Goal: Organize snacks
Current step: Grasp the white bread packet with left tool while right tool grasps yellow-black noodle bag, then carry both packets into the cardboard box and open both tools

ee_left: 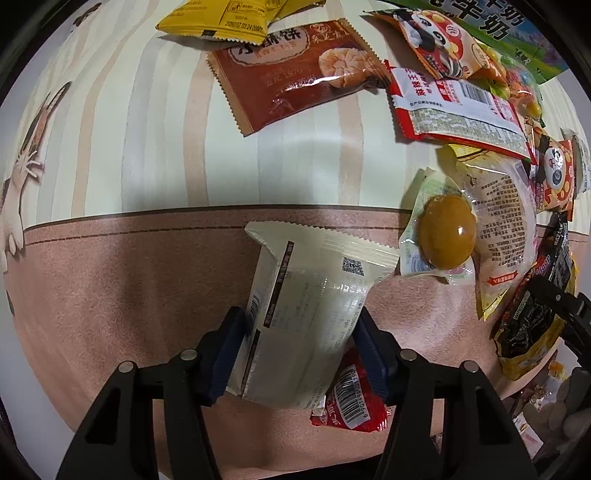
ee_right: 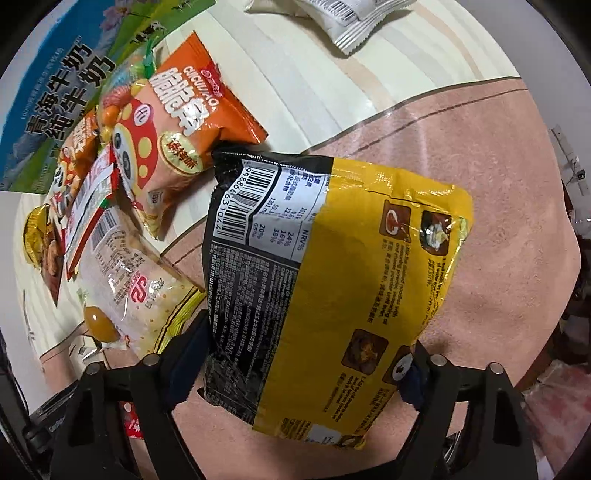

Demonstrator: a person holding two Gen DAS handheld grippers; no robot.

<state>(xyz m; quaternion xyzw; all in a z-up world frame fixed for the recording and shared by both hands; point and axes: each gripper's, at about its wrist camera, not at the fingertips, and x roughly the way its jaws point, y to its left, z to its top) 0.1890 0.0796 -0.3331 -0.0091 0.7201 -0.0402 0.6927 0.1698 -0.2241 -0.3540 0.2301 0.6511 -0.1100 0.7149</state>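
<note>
In the left wrist view a cream-white snack packet (ee_left: 310, 288) lies on the pink band of the tablecloth (ee_left: 110, 295). My left gripper (ee_left: 299, 354) points down on it, blue pads pressed against its two long sides. In the right wrist view a yellow and black noodle bag (ee_right: 332, 240) lies between the fingers of my right gripper (ee_right: 303, 365). Both pads touch the bag's edges. The same bag (ee_left: 528, 325) shows at the right edge of the left wrist view.
A red packet (ee_left: 351, 402) pokes out under the cream one. A packed braised egg (ee_left: 447, 232), a brown pastry packet (ee_left: 299, 74) and yellow packets (ee_left: 221, 18) lie around. An orange panda snack bag (ee_right: 177, 140) and a milk carton (ee_right: 55, 92) sit left of the noodle bag.
</note>
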